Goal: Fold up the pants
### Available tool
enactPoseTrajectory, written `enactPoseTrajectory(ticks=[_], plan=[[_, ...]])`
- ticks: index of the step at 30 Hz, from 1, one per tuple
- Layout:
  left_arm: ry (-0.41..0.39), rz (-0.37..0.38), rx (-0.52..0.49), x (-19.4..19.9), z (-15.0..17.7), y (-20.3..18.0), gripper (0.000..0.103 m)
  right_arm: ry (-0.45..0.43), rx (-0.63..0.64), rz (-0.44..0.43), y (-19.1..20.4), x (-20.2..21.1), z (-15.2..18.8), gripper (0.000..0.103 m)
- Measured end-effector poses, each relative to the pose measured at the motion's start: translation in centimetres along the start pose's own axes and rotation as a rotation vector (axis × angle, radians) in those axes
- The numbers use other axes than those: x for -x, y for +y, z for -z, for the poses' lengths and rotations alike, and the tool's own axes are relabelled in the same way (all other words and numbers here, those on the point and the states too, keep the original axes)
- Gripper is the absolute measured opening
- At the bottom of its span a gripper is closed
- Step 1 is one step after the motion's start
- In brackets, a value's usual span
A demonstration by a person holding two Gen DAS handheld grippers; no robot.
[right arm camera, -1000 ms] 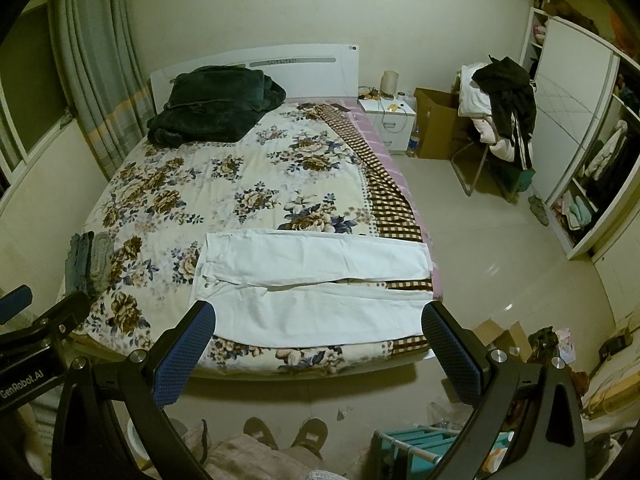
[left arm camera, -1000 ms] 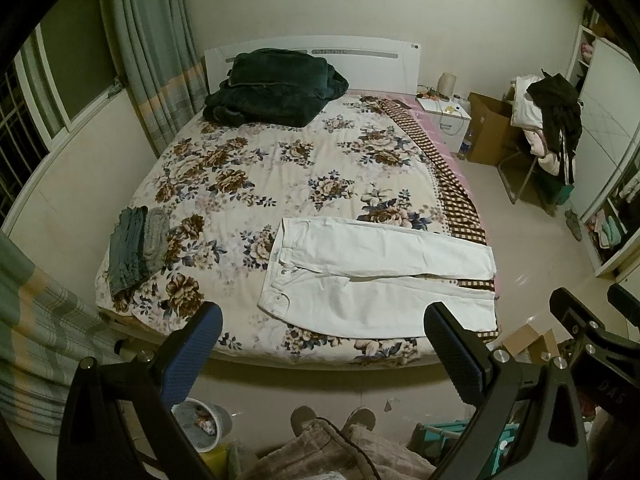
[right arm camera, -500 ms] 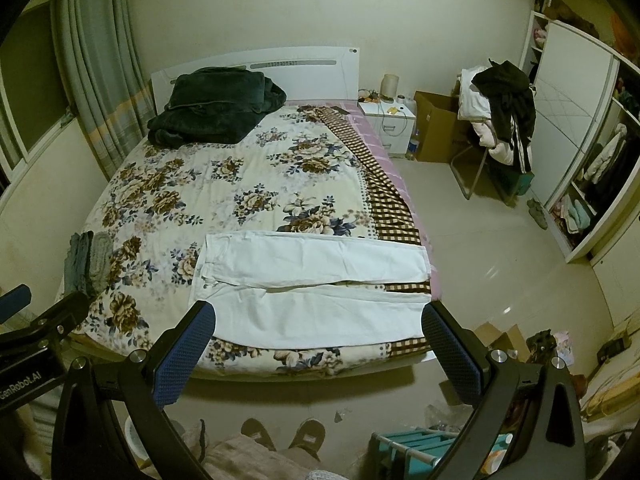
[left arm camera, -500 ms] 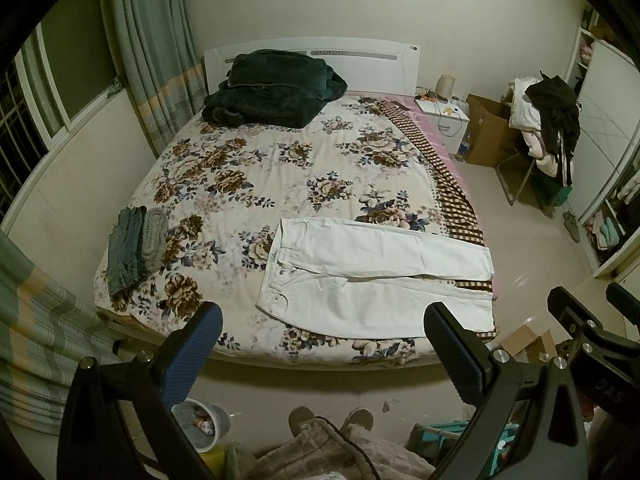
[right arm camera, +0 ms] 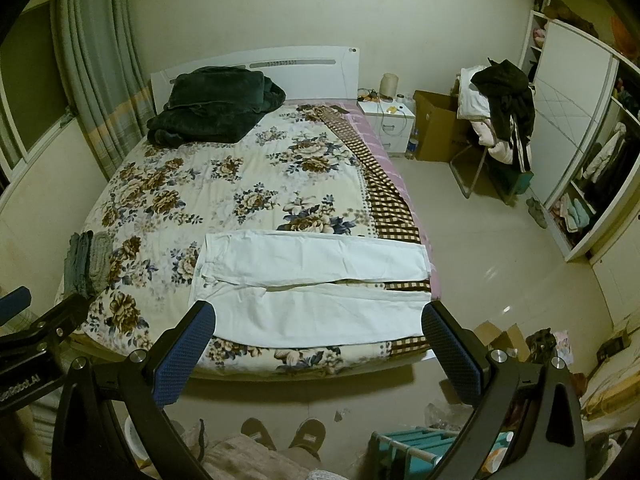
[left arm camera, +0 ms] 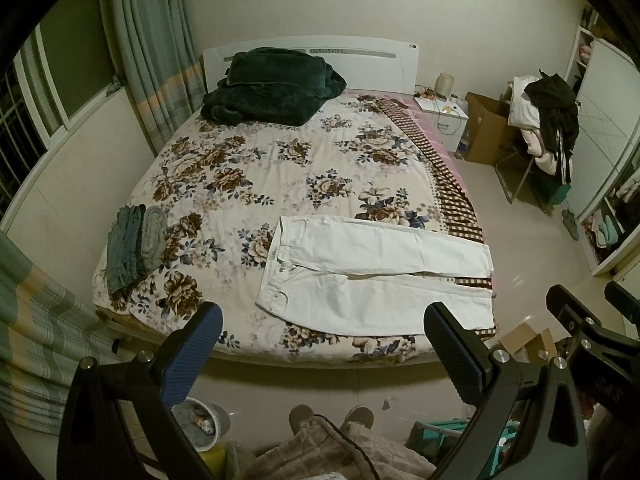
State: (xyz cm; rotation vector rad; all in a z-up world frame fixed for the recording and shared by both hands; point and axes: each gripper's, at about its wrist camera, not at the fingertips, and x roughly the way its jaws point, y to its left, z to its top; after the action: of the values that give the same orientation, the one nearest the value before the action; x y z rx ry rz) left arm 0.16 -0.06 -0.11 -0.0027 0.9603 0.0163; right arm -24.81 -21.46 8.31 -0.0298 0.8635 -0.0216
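White pants (left arm camera: 372,276) flat on bed, beyond both grippers (left arm camera: 322,344) (right arm camera: 318,340); jaws wide, seemingly empty.

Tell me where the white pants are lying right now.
The white pants lie spread flat at the foot of the floral bed, waistband toward the folded grey clothes on the left, leg ends reaching the checked right edge.

Ahead of me, a floral-quilted bed (left arm camera: 248,168) fills mid-frame; green curtains (left arm camera: 156,52) upper left, white nightstand (left arm camera: 444,114) and wardrobe (right arm camera: 576,128) at right.
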Motion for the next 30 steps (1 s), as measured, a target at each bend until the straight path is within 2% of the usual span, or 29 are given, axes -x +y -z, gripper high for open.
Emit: enactPoseTrajectory(ticks=[6,11,16,20,23,24,26,30], plan=[[-0.042,-0.049,0.009,-0.9,-2.9,-0.4,0.103,0.014,-0.041,0.01,0.1,-1.3,-0.6,0.103],[-0.029,-0.084,0.035,-6.8,-4.6,1.3,0.103,0.034,-0.141,0.062,-1.8,-5.5,-1.4,0.103],[0.007,-0.1,0.095,-12.7,-6.1,3.6,0.103,0.07,-0.271,0.131,-3.9,-12.0,-2.2,0.103],[0.1,-0.1,0.175,-18.4,-8.2,4.4,0.103,0.126,-0.347,0.181,-6.5,-18.6,-3.2,0.103],[0.148,-0.136,0.198,-22.7,-10.2,4.0,0.103,0.179,-0.404,0.205,-9.4,-24.8,-4.4,0.103],[0.176,-0.158,0.212,-25.2,-11.2,3.4,0.103,0.194,-0.423,0.213,-10.4,-26.9,-4.9,0.103],[0.208,-0.177,0.235,-28.2,-12.4,3.4,0.103,0.229,-0.455,0.221,-12.1,-32.0,-5.9,0.103],[0.319,-0.245,0.303,-37.6,-15.7,2.1,0.103,0.296,-0.487,0.215,-15.6,-42.6,-8.3,0.103]])
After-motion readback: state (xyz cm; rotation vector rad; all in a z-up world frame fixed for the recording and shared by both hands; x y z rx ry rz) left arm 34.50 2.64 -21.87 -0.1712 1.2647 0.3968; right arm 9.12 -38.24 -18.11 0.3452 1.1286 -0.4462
